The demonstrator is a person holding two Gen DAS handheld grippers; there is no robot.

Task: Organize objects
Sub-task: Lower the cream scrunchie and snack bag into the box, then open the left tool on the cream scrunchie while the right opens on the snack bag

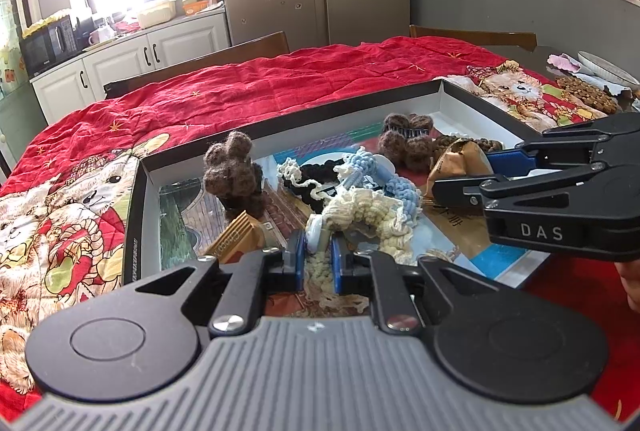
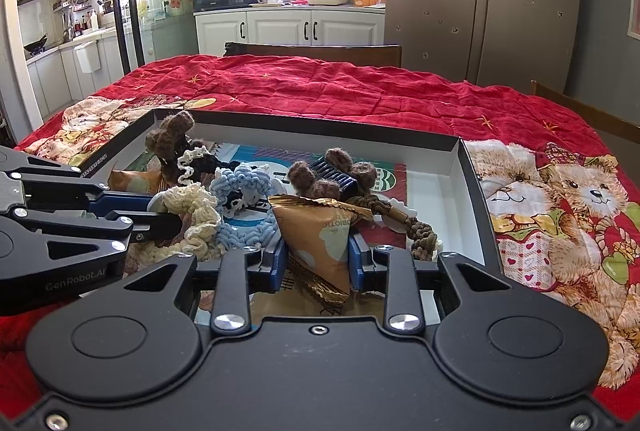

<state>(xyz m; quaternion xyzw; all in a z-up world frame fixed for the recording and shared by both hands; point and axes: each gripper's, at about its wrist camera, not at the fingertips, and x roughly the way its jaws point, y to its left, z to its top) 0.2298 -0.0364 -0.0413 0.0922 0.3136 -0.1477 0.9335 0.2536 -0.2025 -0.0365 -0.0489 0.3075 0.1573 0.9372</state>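
Left tongs [image 1: 318,259] pinching the cream crochet piece [image 1: 362,211], right tongs [image 2: 316,263] clamped on the brown snack packet [image 2: 320,231], both over the black-rimmed tray [image 2: 320,131], red cloth on the desk [image 2: 340,87].

**Two grippers working in a cluttered tray**

The right gripper [image 2: 318,263] has its jaws clamped on a tan snack packet [image 2: 320,231] over a shallow black-rimmed tray [image 2: 476,187]. From the left, the left gripper [image 2: 168,217] pinches a cream crocheted piece [image 2: 192,207]. A red quilt [image 2: 340,87] lies underneath.
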